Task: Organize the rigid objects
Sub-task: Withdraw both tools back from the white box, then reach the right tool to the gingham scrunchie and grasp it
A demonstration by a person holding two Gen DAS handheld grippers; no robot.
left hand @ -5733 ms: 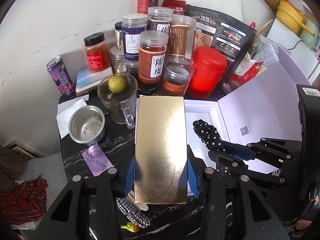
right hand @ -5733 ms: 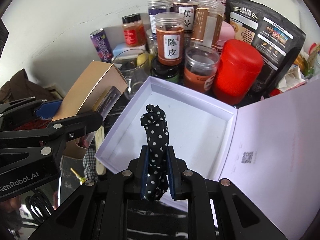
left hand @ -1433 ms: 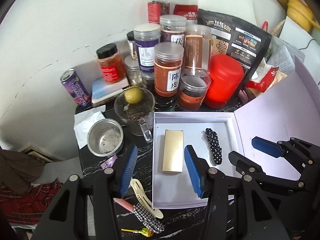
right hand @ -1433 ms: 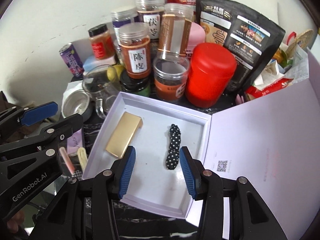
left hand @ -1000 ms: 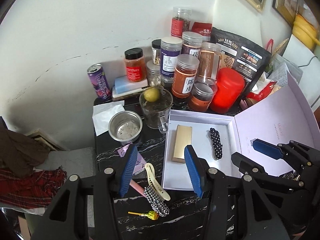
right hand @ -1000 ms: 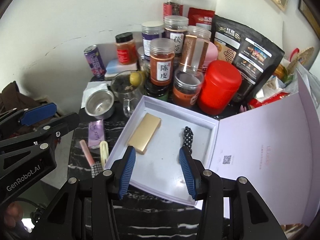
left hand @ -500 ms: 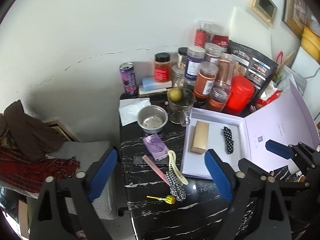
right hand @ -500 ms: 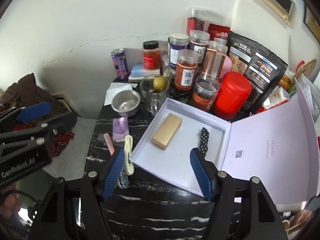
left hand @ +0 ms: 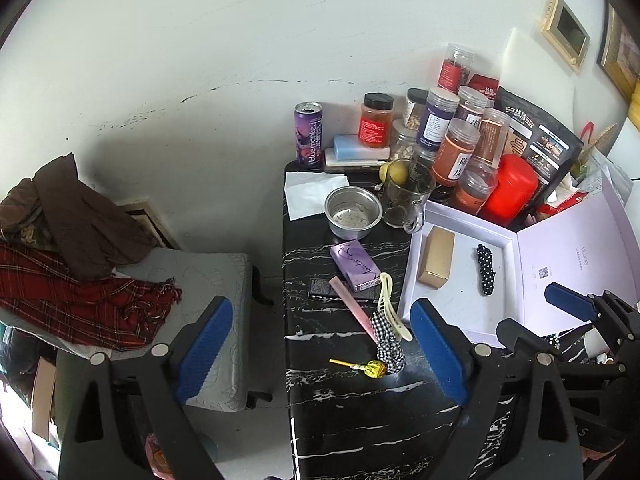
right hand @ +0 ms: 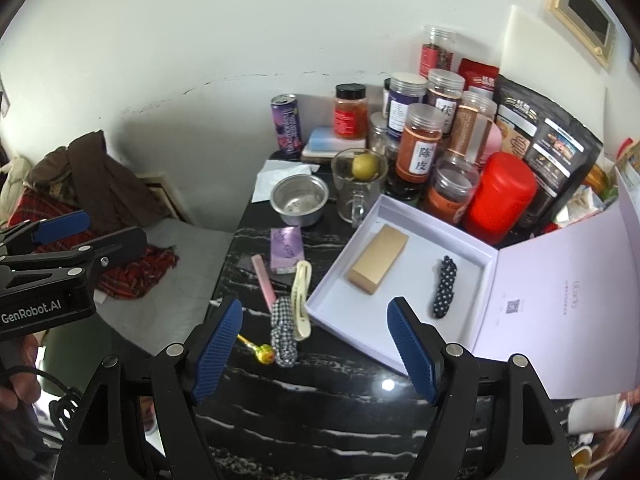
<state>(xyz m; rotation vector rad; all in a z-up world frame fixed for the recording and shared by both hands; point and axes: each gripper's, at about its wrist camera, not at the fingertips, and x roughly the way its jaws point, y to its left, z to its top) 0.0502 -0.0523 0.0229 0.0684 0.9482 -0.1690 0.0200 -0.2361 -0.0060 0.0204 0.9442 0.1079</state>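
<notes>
My left gripper [left hand: 320,344]: wide apart, empty, above the table's near left edge.
My right gripper [right hand: 316,344]: jaws opening, nothing between them, over the table's [right hand: 360,412] near edge.
Lollipop [right hand: 262,352]: nearest the front edge, touching a checked hair tie [right hand: 284,338].
Cream hair clip [right hand: 300,298]: just beside the white box's [right hand: 332,284] left wall.
Pink stick [right hand: 263,278], purple box [right hand: 286,248]: left of the clip, mid-table.
Gold box [right hand: 378,264]: inside the white box, left side.
Dotted hair clip [right hand: 445,286]: inside, right side, apart from the gold box.
Metal bowl [right hand: 299,200], glass mug [right hand: 358,186]: behind the box.
Jars [right hand: 420,148]: crowd the far right corner.
</notes>
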